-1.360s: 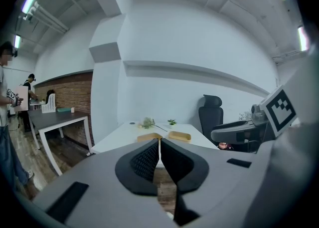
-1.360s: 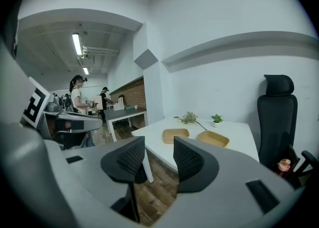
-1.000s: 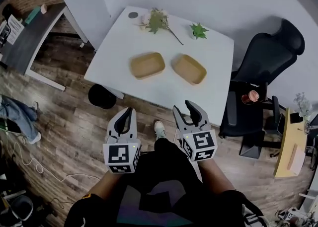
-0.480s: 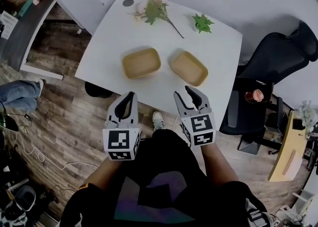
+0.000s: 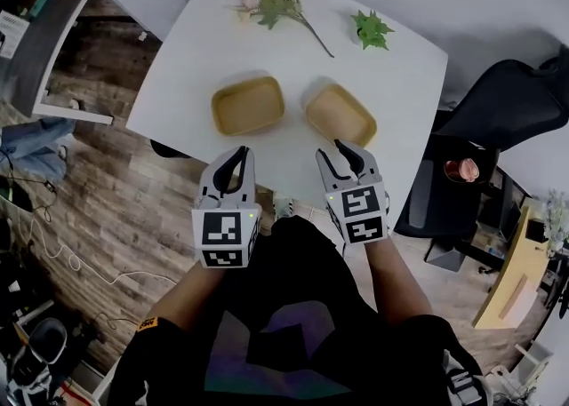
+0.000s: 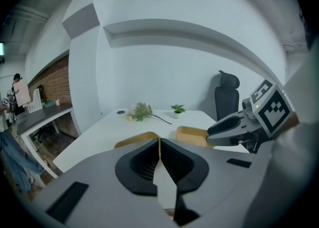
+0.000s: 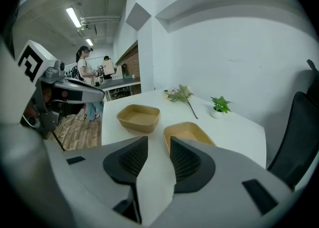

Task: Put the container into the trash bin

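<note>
At the near edge of the white table (image 5: 400,75): two shallow tan containers side by side, the left container (image 5: 248,105) and the right container (image 5: 340,115), both empty and untouched; the task does not say which one is meant. Left gripper (image 5: 240,155): jaws clenched tip to tip, nothing between them, short of the left container. Right gripper (image 5: 333,152): jaws closing with a gap left, nothing between them, and just short of the right container's near corner. Dark round item on the floor (image 5: 169,149), mostly hidden under the table's left edge: judged to be the trash bin. Step in hand: the approach. Advice: spread the jaws again before contact, set one pad inside and one outside the near wall, and pinch gently, since a light tray is likely to skid or flex; lift clear of the table before swinging left and down to the bin. Change from a second ago: both grippers then hung over the wooden floor, well short of the table, and now reach its edge; the right jaws stood wider; the bin showed more fully.
</note>
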The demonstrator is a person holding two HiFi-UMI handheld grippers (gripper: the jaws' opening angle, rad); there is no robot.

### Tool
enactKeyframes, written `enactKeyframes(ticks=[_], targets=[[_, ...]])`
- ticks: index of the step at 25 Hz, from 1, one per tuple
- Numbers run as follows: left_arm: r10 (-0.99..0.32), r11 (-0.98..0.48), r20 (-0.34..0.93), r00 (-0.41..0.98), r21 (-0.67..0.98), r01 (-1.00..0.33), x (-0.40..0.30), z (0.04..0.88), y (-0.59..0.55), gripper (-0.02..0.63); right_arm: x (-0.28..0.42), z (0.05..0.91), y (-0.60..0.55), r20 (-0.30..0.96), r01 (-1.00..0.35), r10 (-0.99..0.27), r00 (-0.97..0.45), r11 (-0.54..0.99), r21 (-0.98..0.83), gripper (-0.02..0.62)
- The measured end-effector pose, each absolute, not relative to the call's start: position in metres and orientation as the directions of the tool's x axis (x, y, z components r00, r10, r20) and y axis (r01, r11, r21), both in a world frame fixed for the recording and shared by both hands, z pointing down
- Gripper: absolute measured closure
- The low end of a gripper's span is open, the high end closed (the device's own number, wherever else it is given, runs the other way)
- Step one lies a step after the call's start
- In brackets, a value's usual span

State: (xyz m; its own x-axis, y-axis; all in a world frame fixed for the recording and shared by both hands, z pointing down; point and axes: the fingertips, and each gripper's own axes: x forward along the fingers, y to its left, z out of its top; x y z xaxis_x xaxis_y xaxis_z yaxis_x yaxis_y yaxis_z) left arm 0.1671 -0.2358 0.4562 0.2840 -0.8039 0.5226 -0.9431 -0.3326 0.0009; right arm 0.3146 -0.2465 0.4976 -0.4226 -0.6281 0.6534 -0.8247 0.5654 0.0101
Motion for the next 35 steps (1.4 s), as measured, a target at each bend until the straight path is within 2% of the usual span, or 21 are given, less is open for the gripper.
enactKeyframes(ticks=[22,28,35], targets=[[-0.679,-0.391,0.650,0.343,0.076,-0.917,0.182,0.536,-0.260,0.589,0.321,0.563,-0.274,0.826,-0.746,-0.480,-0.297,0.656,0.113,0.457],[-0.645,-0.432,0.665,0.376,0.089,-0.898,0.188,0.547,-0.262,0.589,0.323,0.578,-0.271,0.876,-0.706,-0.417,-0.240,0.695,0.137,0.499],[-0.610,-0.487,0.673,0.418,0.097,-0.868,0.191,0.548,-0.264,0.589,0.326,0.584,-0.269,0.894,-0.676,-0.415,-0.170,0.709,0.200,0.552]])
